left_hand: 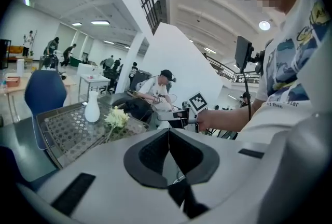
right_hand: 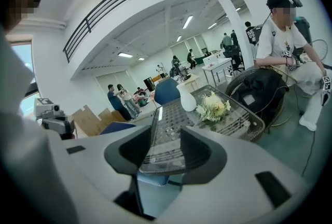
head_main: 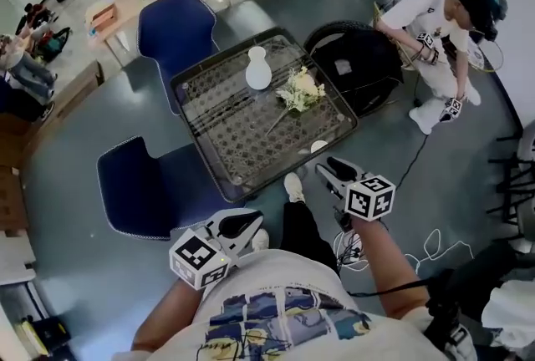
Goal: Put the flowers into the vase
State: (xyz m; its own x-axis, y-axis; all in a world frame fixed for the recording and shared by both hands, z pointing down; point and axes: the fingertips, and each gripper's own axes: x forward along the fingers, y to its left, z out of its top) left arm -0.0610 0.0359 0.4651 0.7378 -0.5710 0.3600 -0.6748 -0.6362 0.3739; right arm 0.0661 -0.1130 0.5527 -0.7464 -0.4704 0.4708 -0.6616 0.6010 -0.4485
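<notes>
A white vase point(head_main: 258, 68) stands upright on the glass-topped mesh table point(head_main: 219, 171). Beside it a bunch of pale yellow flowers point(head_main: 301, 89) lies on the tabletop. Both grippers are held close to my body, short of the table's near edge. My left gripper point(head_main: 244, 225) is shut with nothing in it; its pads meet in a thin line in the left gripper view point(left_hand: 168, 137). My right gripper point(head_main: 328, 168) is open and empty; through its gap point(right_hand: 165, 145) I see the table, with the vase point(right_hand: 188, 98) and flowers point(right_hand: 213, 106) beyond.
Two blue chairs point(head_main: 175, 25) point(head_main: 142, 188) stand at the table's left side. A black bag on a round seat point(head_main: 359, 58) sits at its right. A seated person point(head_main: 435, 25) with grippers is further right. Cables point(head_main: 418, 255) lie on the floor.
</notes>
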